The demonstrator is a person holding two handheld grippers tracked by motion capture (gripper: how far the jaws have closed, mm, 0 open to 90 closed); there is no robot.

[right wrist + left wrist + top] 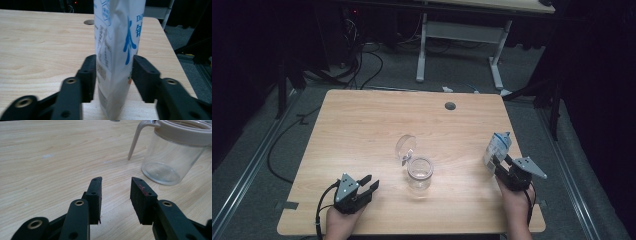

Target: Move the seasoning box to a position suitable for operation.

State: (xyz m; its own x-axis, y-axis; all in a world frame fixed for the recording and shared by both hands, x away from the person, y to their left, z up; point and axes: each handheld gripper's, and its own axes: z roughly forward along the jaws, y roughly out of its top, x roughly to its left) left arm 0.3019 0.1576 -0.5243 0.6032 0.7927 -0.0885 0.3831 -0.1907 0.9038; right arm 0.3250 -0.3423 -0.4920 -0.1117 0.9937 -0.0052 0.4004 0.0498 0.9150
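Note:
A white and blue milk carton (498,148) stands upright near the table's right edge. My right gripper (501,162) is around its lower part. In the right gripper view both black pads (90,75) press on the sides of the carton (117,37), so the gripper is shut on it. A clear glass jar (419,172) stands at the middle of the table, its hinged round lid (406,146) swung up and open behind it. My left gripper (369,184) rests near the front left, pointing at the jar (172,157). Its jaws (116,182) are open with nothing between them.
The wooden table (362,125) has a round cable hole (450,106) at the back right. Behind the table stand a white desk frame (459,32) and loose cables (362,65) on the floor. The carton is close to the right table edge.

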